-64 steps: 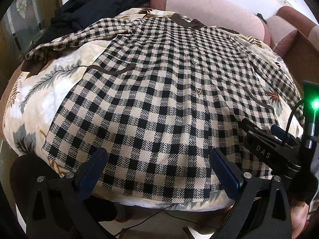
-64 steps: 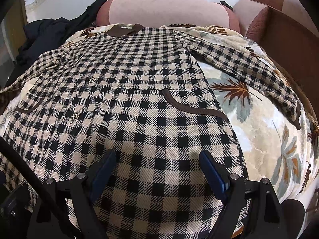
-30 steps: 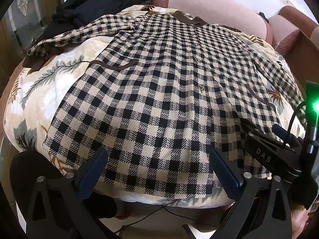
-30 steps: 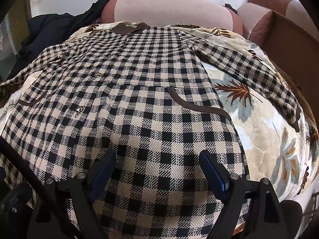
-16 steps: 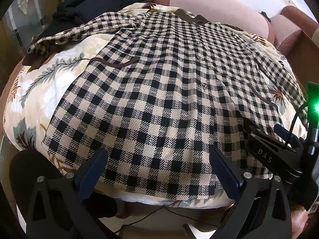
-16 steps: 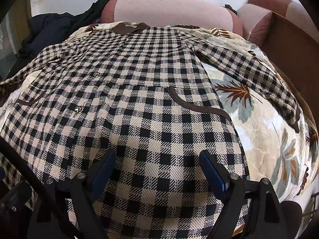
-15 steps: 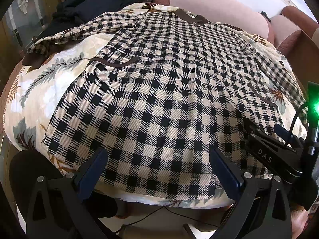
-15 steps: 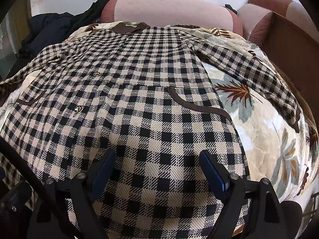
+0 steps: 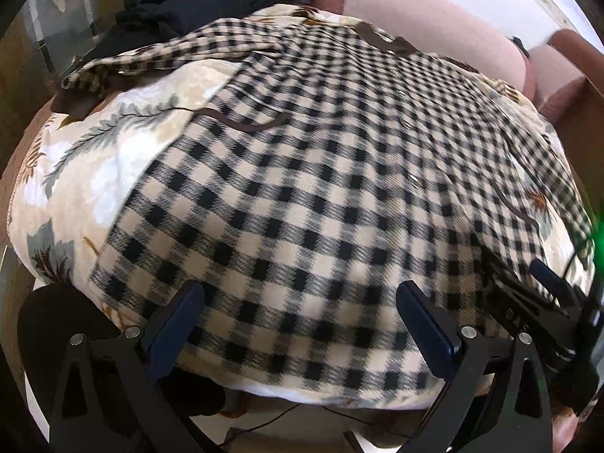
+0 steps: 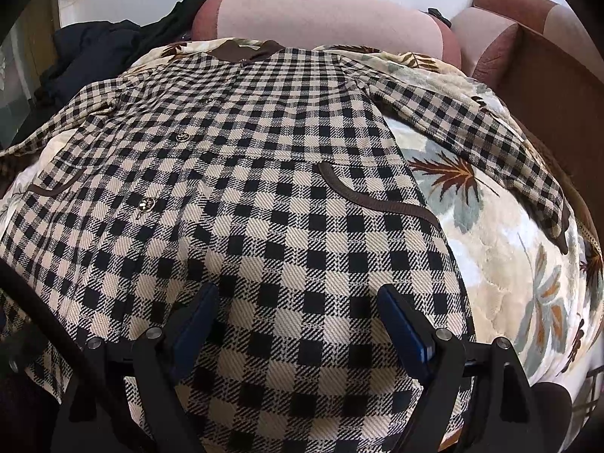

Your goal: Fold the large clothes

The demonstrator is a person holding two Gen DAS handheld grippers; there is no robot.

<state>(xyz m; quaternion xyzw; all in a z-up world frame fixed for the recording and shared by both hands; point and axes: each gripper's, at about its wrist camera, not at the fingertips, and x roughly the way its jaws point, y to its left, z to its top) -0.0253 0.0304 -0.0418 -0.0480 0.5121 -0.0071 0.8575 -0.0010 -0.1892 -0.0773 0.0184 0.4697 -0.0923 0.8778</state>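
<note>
On a sofa draped with a leaf-print blanket [image 10: 502, 264], spread flat and face up: a large black-and-beige checked coat [image 10: 264, 204], brown collar [image 10: 241, 51] toward the pink backrest cushion [image 10: 317, 15], hem toward the cameras. Both sleeves lying outward from the coat's body, the one on the coat's right side [image 10: 472, 124] angled down across the blanket, its brown cuff near the blanket's edge; the other sleeve [image 9: 170, 53] stretched toward a heap of dark clothing [image 9: 196, 3] beyond the coat's far left corner. Brown-piped pocket flaps [image 10: 373, 200] on either side of the coat's button line, two small metallic buttons [image 10: 145, 204] visible along it. Just above the coat's hem on its left side, left hand-held gripper [image 9: 300, 315], blue-padded fingers [image 9: 426, 324] spread wide, nothing between them, view blurred. Above the hem nearer the coat's right side, right hand-held gripper [image 10: 298, 319], fingers [image 10: 404, 328] likewise spread wide with checked cloth showing in the gap, not pinched. Whether either set of fingertips touches the coat: cannot tell. Right hand-held gripper's black body also visible past the coat's lower right corner in the left wrist view [image 9: 528, 302], green light glowing beside it.
</note>
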